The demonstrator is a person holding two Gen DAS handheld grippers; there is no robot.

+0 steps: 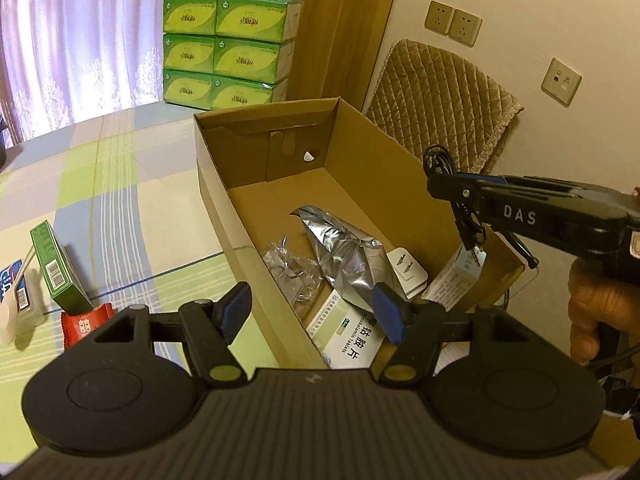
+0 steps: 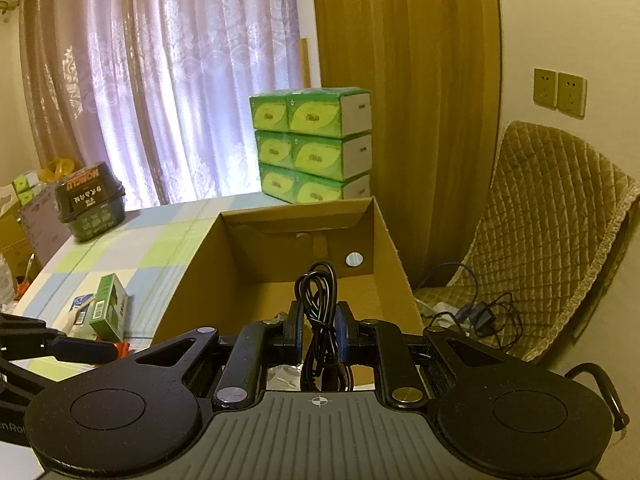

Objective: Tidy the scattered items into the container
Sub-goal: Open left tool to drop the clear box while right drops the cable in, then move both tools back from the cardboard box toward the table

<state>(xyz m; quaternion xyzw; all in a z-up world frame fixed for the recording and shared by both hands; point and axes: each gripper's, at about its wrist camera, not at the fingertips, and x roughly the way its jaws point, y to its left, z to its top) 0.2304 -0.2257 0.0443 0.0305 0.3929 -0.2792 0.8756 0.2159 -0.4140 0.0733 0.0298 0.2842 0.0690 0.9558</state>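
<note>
Close in, right tongs (image 2: 319, 334) clamped on a bundled black cable (image 2: 320, 300), the loops standing up between the blue pads, held over the near end of the open cardboard box (image 2: 394, 264); from the left wrist view the same tongs reach in over the box's right wall with the cable dangling below. Left tongs (image 1: 312, 314) spread wide, nothing between the pads, poised at the box's near left wall. Inside the box: a crumpled silver foil pouch (image 1: 340, 248), a clear plastic wrapper (image 1: 290, 272), a white plug adapter (image 1: 408, 270) and a white medicine carton (image 1: 352, 340). Outside it, on the bench (image 1: 120, 184), a green carton (image 1: 58, 268) leaning on a blue-and-white pack (image 1: 16, 288), a small red packet (image 1: 86, 324) just beside them. Bench cover is a pale check of green, blue and grey. At its far edge, six green tissue packs (image 2: 312, 144) stacked two wide, three high; a dark tub (image 2: 90, 204) near the far left corner. Beyond: mauve patterned curtains (image 2: 160, 80), a wooden panel (image 2: 404, 80), cream wall with sockets (image 2: 560, 92). Right of the box, a chair with quilted tan cover (image 2: 552, 232), tangled cords on its seat.
</note>
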